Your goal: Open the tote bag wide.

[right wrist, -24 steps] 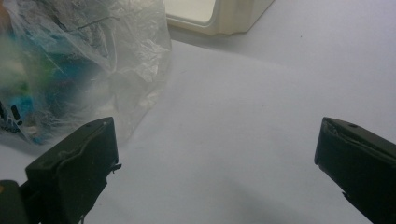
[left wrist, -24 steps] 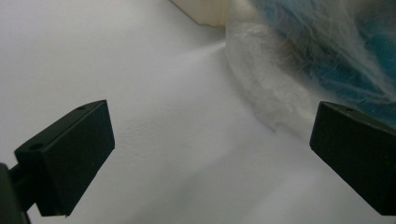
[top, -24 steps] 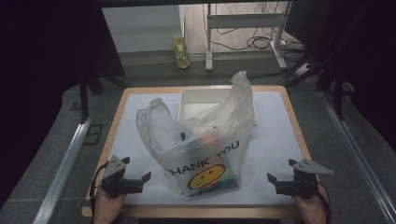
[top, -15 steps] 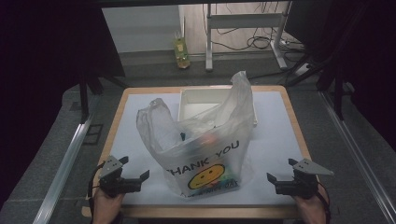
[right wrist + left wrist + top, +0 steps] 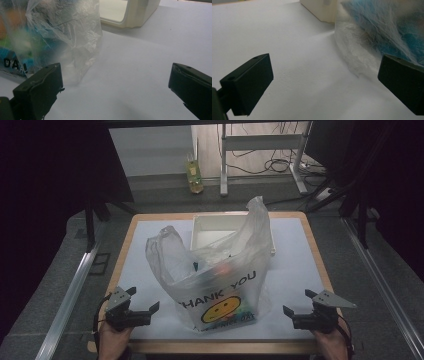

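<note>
Bag: a see-through plastic bag (image 5: 220, 285) printed with "THANK YOU" and a yellow smiley stands upright on the table's near middle, both handles sticking up, the right one taller.
Bag contents: coloured items, blue, orange and green, show blurred through the plastic; what they are I cannot tell.
Tray: a white plastic tray (image 5: 210, 227) sits just behind the bag, its front edge hidden by the plastic.
Table: a white sheet covers the wooden-rimmed table (image 5: 310, 265).
Left gripper: the left gripper (image 5: 142, 302) rests low near the front edge, left of the bag and apart from it; its jaws stand wide apart with nothing between them.
Left gripper view: bare white sheet lies between the jaws, the bag's crumpled lower edge (image 5: 362, 55) just beyond the right jaw, the tray's corner (image 5: 319, 10) further off.
Right gripper: the right gripper (image 5: 298, 302) rests near the front edge, right of the bag and apart from it; jaws spread wide, holding nothing.
Right gripper view: the bag's side (image 5: 62, 32) rises past the left jaw, the tray (image 5: 132, 15) behind it.
Floor: a yellowish bottle (image 5: 195, 175) stands beyond the table.
</note>
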`<state>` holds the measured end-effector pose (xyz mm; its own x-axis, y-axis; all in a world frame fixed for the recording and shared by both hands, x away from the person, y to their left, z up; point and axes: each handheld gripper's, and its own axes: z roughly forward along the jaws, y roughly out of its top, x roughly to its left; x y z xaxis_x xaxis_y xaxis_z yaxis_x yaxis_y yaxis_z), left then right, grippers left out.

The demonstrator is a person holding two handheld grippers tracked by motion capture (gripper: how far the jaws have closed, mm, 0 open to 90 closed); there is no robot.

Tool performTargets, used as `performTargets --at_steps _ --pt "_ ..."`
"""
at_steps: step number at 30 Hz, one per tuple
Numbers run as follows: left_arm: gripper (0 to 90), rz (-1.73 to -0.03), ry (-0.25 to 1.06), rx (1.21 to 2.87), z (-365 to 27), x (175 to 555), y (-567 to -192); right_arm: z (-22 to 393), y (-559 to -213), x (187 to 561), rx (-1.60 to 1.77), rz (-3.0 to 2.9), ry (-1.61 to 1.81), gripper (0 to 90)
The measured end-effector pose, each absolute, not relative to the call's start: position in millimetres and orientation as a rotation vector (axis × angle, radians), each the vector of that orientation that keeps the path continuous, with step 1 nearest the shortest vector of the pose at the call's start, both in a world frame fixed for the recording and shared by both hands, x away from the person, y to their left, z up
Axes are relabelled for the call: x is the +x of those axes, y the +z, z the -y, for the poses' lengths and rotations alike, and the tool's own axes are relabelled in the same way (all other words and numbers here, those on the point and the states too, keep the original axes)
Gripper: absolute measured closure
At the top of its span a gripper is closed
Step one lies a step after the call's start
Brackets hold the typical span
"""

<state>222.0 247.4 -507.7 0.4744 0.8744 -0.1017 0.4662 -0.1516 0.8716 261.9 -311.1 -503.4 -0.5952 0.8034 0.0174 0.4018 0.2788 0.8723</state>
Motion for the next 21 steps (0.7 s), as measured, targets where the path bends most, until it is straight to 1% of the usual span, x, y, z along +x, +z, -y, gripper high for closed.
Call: performTargets --at_steps 5,9,18,21 --pt "0.0 -1.146 0.546 1.798 -248.0 222.2 -507.9 312.7 -503.4 262.7 1.085 -2.125 1.256 0.0" --pt "0.0 -1.137 0.509 1.78 -251.2 222.0 -507.3 313.8 -503.7 263.2 1.104 -2.129 1.252 0.0" --pt "0.0 -1.128 0.516 1.81 -249.0 220.7 -503.4 311.3 -503.3 263.0 1.11 -2.144 1.243 0.0" --pt "1.3 -1.124 0.524 1.821 -247.7 219.8 -501.4 310.4 -501.1 263.2 1.114 -2.147 1.251 0.0"
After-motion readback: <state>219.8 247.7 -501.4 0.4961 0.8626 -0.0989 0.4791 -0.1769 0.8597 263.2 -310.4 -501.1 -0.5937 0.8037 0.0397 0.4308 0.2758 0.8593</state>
